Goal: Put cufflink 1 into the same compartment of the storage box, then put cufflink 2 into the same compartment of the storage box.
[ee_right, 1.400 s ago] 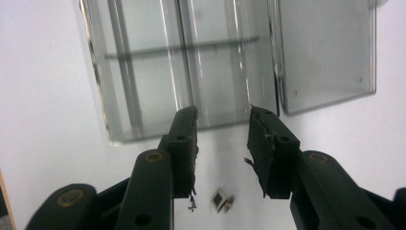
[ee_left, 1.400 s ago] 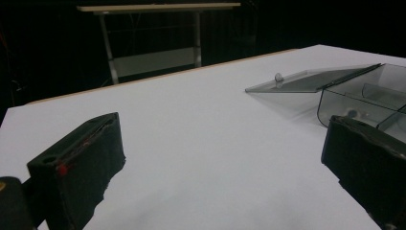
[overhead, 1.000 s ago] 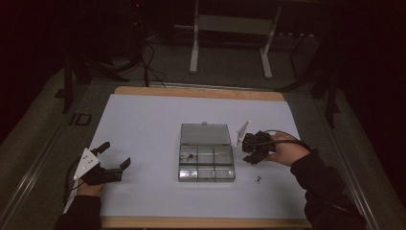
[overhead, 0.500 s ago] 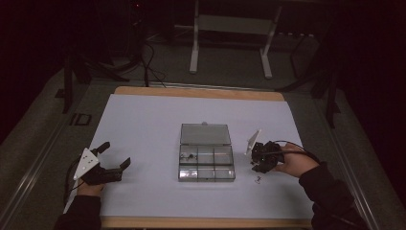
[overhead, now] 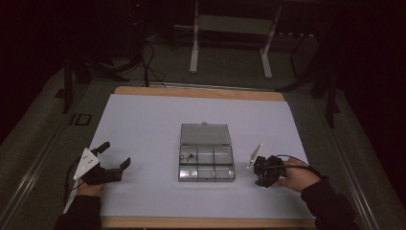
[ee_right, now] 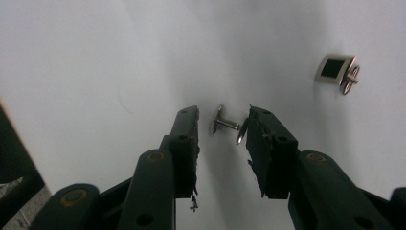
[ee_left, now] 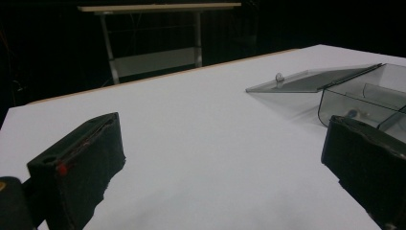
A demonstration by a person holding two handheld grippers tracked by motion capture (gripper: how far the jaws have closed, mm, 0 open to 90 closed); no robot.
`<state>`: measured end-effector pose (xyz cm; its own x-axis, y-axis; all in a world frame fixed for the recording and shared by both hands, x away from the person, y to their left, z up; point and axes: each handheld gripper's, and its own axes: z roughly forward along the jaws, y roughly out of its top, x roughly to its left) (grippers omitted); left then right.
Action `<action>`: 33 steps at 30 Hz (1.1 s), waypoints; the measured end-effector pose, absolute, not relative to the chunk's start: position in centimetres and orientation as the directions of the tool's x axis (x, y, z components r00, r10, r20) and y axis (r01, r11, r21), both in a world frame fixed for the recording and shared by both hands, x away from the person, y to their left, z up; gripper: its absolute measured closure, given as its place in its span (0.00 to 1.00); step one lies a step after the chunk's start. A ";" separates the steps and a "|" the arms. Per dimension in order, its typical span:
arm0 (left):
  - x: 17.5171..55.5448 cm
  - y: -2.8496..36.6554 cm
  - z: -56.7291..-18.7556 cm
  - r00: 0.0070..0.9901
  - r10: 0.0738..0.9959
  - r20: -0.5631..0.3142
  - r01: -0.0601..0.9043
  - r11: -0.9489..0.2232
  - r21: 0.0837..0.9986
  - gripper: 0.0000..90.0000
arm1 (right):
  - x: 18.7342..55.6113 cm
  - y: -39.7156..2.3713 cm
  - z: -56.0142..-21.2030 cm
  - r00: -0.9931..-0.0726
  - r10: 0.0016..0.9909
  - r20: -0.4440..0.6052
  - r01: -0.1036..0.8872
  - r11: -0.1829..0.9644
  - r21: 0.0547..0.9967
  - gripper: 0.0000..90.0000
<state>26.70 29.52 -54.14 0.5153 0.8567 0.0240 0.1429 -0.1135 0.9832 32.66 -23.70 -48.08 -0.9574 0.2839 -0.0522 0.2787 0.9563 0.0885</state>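
A small silver cufflink (ee_right: 224, 124) lies on the white table top between the jaws of my right gripper (ee_right: 223, 115), which points down at it. The jaws have just been opening a little; the left pad stands clear of the cufflink, so nothing is gripped. A second cufflink (ee_right: 337, 71) with a dark square face lies farther off to the right. In the high view my right gripper (overhead: 261, 182) hangs low over the table, right of the clear compartment box (overhead: 206, 165). My left gripper (overhead: 116, 154) rests at the table's left, wide open with nothing between its jaws.
The box's lid (overhead: 205, 134) lies open and flat behind it, with small items in one compartment. From the left gripper view the box (ee_left: 368, 93) sits ahead on the right. White table cover (overhead: 143, 120) spreads around; a metal stand (overhead: 230, 43) is beyond the far edge.
My right gripper has come down and away from the box's side toward the table's near right, now low over the cufflink. The left gripper has not moved.
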 end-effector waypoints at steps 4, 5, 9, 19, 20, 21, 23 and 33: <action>26.7 29.5 -54.1 0.515 0.857 0.025 0.142 -0.114 0.983 0.02 | 32.8 -23.8 -48.7 -0.955 0.292 -0.056 0.288 0.955 0.076 0.71; 26.7 29.5 -54.1 0.515 0.857 0.025 0.142 -0.114 0.983 0.02 | 32.8 -23.9 -48.8 -0.953 0.296 -0.058 0.292 0.954 0.073 0.71; 26.7 29.5 -54.1 0.515 0.857 0.025 0.142 -0.114 0.983 0.02 | 32.8 -23.8 -49.0 -0.954 0.296 -0.057 0.292 0.954 0.072 0.71; 26.7 29.5 -54.1 0.515 0.857 0.025 0.142 -0.114 0.983 0.02 | 32.8 -23.5 -49.4 -0.961 0.273 -0.047 0.272 0.962 0.033 0.79; 26.7 29.5 -54.1 0.514 0.857 0.026 0.142 -0.115 0.983 0.02 | 32.8 -23.4 -49.3 -0.961 0.273 -0.045 0.272 0.962 0.034 0.80; 26.7 29.5 -54.1 0.514 0.857 0.026 0.142 -0.115 0.983 0.02 | 32.9 -23.5 -49.1 -0.961 0.273 -0.049 0.271 0.962 0.037 0.80; 26.7 29.5 -54.1 0.514 0.857 0.024 0.143 -0.113 0.983 0.02 | 33.0 -23.5 -48.6 -0.963 0.263 -0.053 0.260 0.964 0.045 0.80; 26.7 29.5 -54.1 0.515 0.857 0.023 0.145 -0.113 0.983 0.02 | 32.9 -22.6 -46.5 -0.972 0.225 -0.059 0.221 0.973 0.073 0.80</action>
